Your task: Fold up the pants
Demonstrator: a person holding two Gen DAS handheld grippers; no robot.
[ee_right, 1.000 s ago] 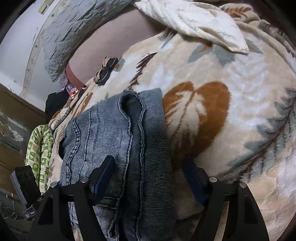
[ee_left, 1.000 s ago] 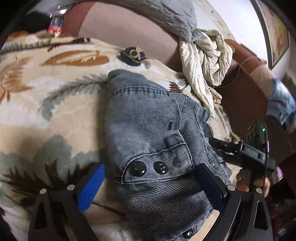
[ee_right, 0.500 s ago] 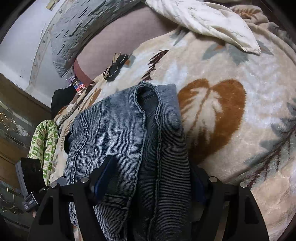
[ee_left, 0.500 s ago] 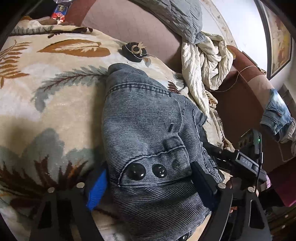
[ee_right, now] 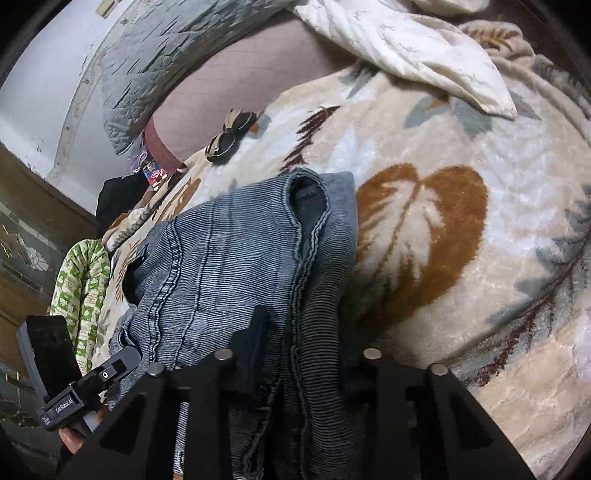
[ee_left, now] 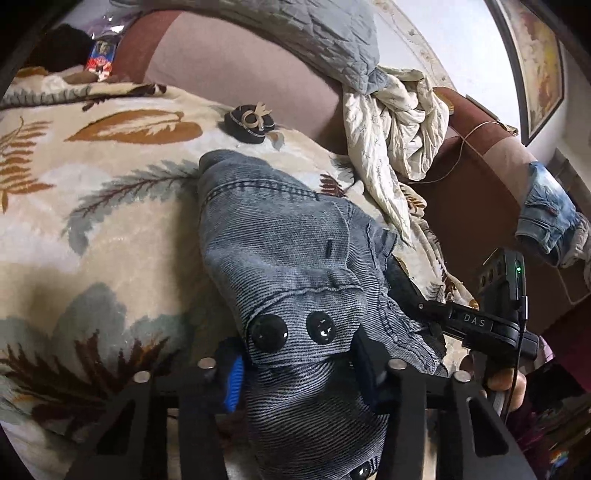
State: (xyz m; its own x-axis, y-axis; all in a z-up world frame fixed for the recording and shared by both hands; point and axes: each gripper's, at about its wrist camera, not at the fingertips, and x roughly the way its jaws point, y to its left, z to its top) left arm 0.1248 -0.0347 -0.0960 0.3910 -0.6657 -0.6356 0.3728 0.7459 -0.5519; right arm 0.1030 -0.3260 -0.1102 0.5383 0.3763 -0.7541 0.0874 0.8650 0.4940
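a bed under a cream plush blanket printed with brown and grey-green leaves, backed by a mauve padded headboard with a grey quilted pillow leaning over its top. beside the pillow, a crumpled cream sheet hanging down toward the mattress edge. on the blanket near the headboard, a small black hair accessory with a tan bow. further right, a second bit of light-wash denim draped over a brown armrest, below a framed picture on the wall.

in the middle of the blanket, the grey-blue denim pants, already doubled into a thick bundle, lying lengthwise away from both cameras, far end toward the hair accessory. two glossy black buttons on the near end, just ahead of the left gripper.

left gripper closing, blue-padded fingers pressed into either side of the buttoned end, cloth bunched up between them. right gripper also closing, pinched on the stitched seam edge of the same bundle from the other side, dark fingers sunk into the folds, denim filling the gap between them.

seen from the right wrist camera, the left gripper's black handle at lower left with a hand wrapped around it, next to a green-and-white patterned cloth at the bed's edge.
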